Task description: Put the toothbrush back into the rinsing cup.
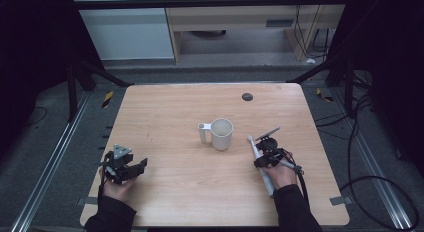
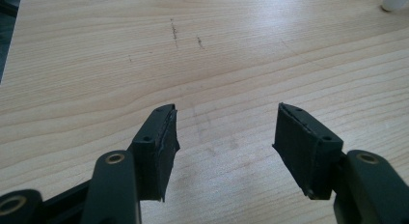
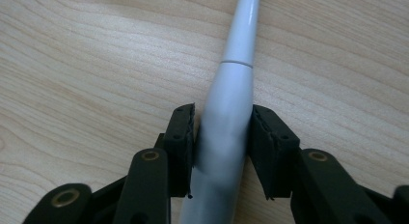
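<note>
From above, a white wand-like tool [image 1: 262,164] lay lengthwise in the right gripper [image 1: 261,154], its long axis running away from the person toward a white mug [image 1: 220,133]. The left gripper [image 1: 131,168] rested apart, hand [image 1: 116,189] palm-down.

Left gripper view: jaws stood wide apart over bare wooden table [image 2: 96,64].

Right gripper view: both jaws pressed the tool's [image 3: 226,132] thick barrel, its narrower end pointing ahead beyond them. No writing could be read.

A white mug [image 1: 220,133] is sitting on the pale, wood-grained table [image 1: 165,117]. The black right gripper [image 3: 223,151] is showing a glossy white wand [image 3: 231,108], and a dark round spot [image 1: 247,97] is lying upper centre.
</note>
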The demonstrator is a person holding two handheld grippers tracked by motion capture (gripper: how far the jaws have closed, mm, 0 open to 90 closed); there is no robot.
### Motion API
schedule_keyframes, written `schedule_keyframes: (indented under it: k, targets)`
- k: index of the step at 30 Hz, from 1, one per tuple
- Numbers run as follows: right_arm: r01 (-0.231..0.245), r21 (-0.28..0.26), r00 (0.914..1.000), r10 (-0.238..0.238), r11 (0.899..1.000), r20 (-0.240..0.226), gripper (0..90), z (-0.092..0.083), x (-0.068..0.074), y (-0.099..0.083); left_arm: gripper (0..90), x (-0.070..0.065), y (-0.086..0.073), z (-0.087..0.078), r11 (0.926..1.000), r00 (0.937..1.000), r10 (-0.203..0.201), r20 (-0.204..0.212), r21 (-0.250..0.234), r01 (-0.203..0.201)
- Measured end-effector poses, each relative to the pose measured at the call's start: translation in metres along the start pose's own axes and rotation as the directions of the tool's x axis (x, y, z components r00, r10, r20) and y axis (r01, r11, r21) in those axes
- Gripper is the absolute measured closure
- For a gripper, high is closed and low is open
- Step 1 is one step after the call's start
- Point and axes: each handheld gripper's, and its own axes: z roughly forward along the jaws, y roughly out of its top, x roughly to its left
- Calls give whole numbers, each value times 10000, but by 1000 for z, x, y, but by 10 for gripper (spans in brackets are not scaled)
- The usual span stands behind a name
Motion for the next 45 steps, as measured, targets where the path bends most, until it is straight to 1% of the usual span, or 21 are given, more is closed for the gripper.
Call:
schedule_keyframes:
  k: [2, 8, 9, 15, 16, 22, 25, 27, 29, 32, 33, 34, 35, 36, 37, 39, 41, 42, 43, 44, 45]
  targets:
    - [-48, 133, 10000, 48, 9999, 6, 658, 0, 1, 1, 400, 0, 0, 0, 10000, 10000, -3, -3, 1, 3]
    - [-152, 413, 9996, 142, 9990, 249, 668, 0, 4, 5, 401, 0, 0, 0, 10000, 10000, 8, -8, -1, -8]
    - [-81, 421, 9995, 68, 9991, 318, 669, 0, 4, 5, 401, 0, 0, 0, 10000, 10000, 8, -8, -1, -8]
    - [-163, 252, 9998, 160, 9995, 100, 671, -6, 4, 6, 402, 0, 0, 0, 10000, 10000, 1, -15, -5, -1]
    - [-114, 112, 9999, 113, 9999, 87, 671, -8, 3, 5, 402, 0, 0, 0, 10000, 10000, 5, -15, -6, -5]
    - [-360, -660, 9987, 335, 9972, -377, 672, -27, 1, 1, 404, 0, 0, 0, 10000, 10000, 1, -16, 1, -1]
    - [-366, -1218, 9981, 304, 9919, -527, 672, -38, 0, -2, 406, 0, 0, 0, 10000, 10000, 4, -22, -4, -4]
    - [-424, -1705, 9970, 308, 9844, -705, 672, -46, -1, -5, 406, 0, 0, 0, 10000, 10000, -7, -23, -6, 7]
    - [-483, -1845, 9965, 348, 9816, -757, 671, -49, -1, -6, 407, 0, 0, 0, 10000, 10000, -10, -25, -13, 10]
    - [-500, -2742, 9957, 264, 9604, -893, 671, -62, -2, -10, 408, 0, 0, 0, 10000, 10000, -20, -24, -20, 20]
    - [-552, -3316, 9949, 239, 9418, -978, 671, -69, -2, -12, 409, 0, 0, 0, 10000, 10000, -23, -17, -20, 23]
    - [-568, -3588, 9946, 214, 9317, -1019, 671, -72, -2, -13, 409, 0, 0, -1, 10000, 10000, -30, -14, -43, 30]
    - [-588, -3766, 9943, 206, 9245, -1047, 671, -74, -2, -13, 409, 0, 0, -1, 10000, 10000, -38, -14, -46, 38]
    - [-657, -4054, 9938, 231, 9118, -1091, 671, -77, -1, -14, 409, 0, 0, -1, 10000, 10000, -40, -10, -43, 40]
    - [-675, -4237, 9934, 214, 9033, -1125, 671, -79, -1, -15, 409, 0, 0, -1, 10000, 10000, -37, -9, -47, 37]
    - [-785, -4743, 9926, 248, 8769, -1185, 671, -83, 0, -16, 410, 0, 1, -1, 10000, 10000, -41, -13, -64, 41]
    - [-782, -5164, 9935, 234, 8528, -1116, 671, -87, 0, -16, 410, 0, 1, -1, 10000, 10000, -59, -14, -74, 59]
    - [-799, -5300, 9936, 249, 8443, -1101, 671, -88, 0, -16, 410, 0, 1, -1, 9999, 10000, -70, -10, -73, 70]
    - [-805, -5552, 9940, 254, 8278, -1063, 671, -89, 1, -15, 410, 0, 1, -1, 9999, 10000, -73, -12, -70, 73]
    - [-873, -5691, 9935, 297, 8176, -1097, 671, -90, 1, -15, 410, 0, 0, 0, 9999, 10000, -77, -9, -72, 77]
    - [-915, -5931, 9932, 305, 7999, -1120, 671, -92, 2, -14, 409, 0, 0, 0, 9999, 10000, -74, -6, -72, 74]
